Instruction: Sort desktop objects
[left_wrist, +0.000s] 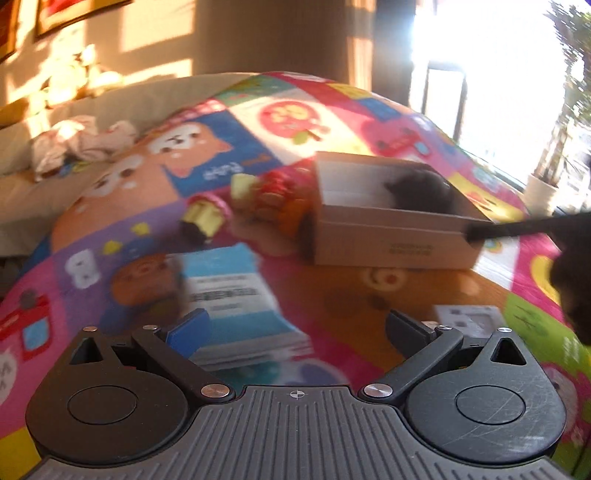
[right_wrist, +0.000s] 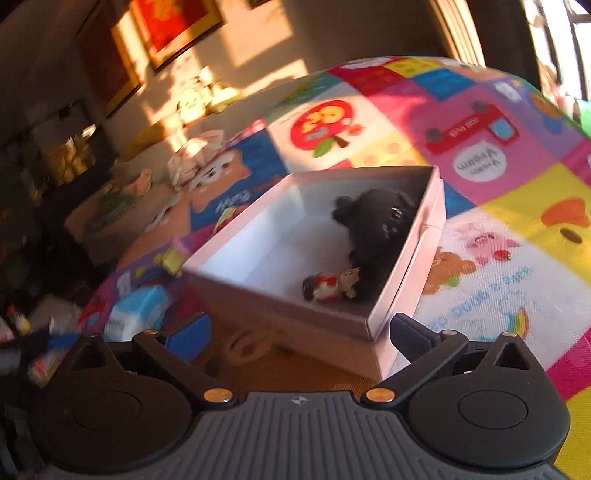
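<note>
Two items are already seen inside the white box (right_wrist: 402, 254): a black plush-like object (right_wrist: 376, 225) against the far right wall, and a small red-and-white figurine (right_wrist: 330, 286) lying on its side just beside it, on the near side. Contact between them cannot be told.

Left on the cartoon play mat (left_wrist: 369, 291), outside the box: a blue-and-white packet (left_wrist: 231, 295) near the left gripper (left_wrist: 295, 328), a yellow-topped toy (left_wrist: 205, 216), and a red-and-orange toy (left_wrist: 280, 199) touching or just beside the box's left wall; blur prevents firmer names. A small white QR-printed item (left_wrist: 469, 319) is seen just right of the left gripper.

Left gripper: fingers spread wide, nothing held, hovering low over the mat with the packet just beyond its left finger (left_wrist: 188, 332).
Right gripper (right_wrist: 295, 332): also released and empty, hovering at the near corner of the box.

Step judged: between placements, sort partly done. Next pick is probably the packet. The left gripper would need to be shifted left to centre on it, then closed across its narrow side. Motion blur is heavy, so alignment should be confirmed before closing.
</note>
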